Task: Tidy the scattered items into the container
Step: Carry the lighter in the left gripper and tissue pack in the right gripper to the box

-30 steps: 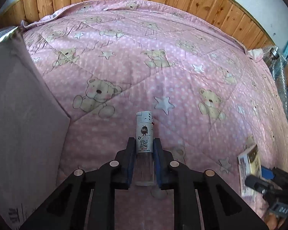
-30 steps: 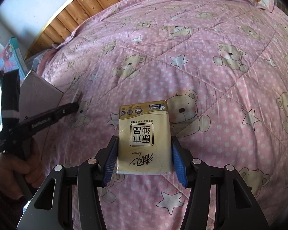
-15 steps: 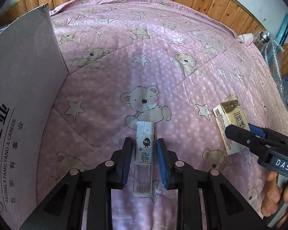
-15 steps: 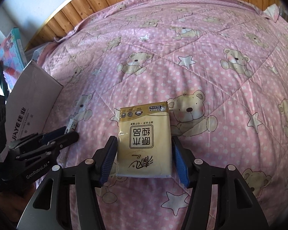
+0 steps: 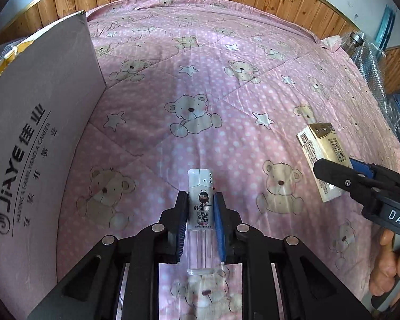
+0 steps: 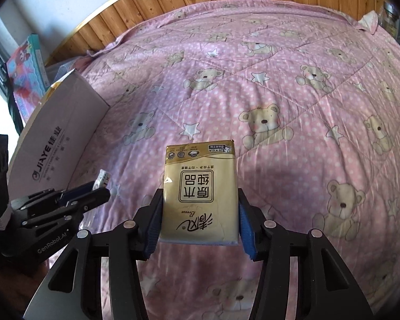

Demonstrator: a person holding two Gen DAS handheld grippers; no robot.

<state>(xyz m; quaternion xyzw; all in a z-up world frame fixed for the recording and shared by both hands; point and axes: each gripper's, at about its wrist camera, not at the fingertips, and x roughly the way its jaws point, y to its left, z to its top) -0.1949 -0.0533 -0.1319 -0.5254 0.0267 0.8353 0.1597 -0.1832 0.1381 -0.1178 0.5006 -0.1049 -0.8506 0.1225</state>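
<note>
bright daylight, strong fisheye curving, dark vignetted corners, soft shadows, foreground slightly blurred

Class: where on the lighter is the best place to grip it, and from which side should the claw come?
Grip the lighter across its narrow flat-sided body, below the white cap, coming from its clear base end. The left claw is shut on it exactly so: the long straight sides sit flat against the pads.

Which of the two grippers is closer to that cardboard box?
Left. The left gripper, holding the lighter, is beside the cardboard box; the right gripper, holding the tissue pack, is farther away.
</note>
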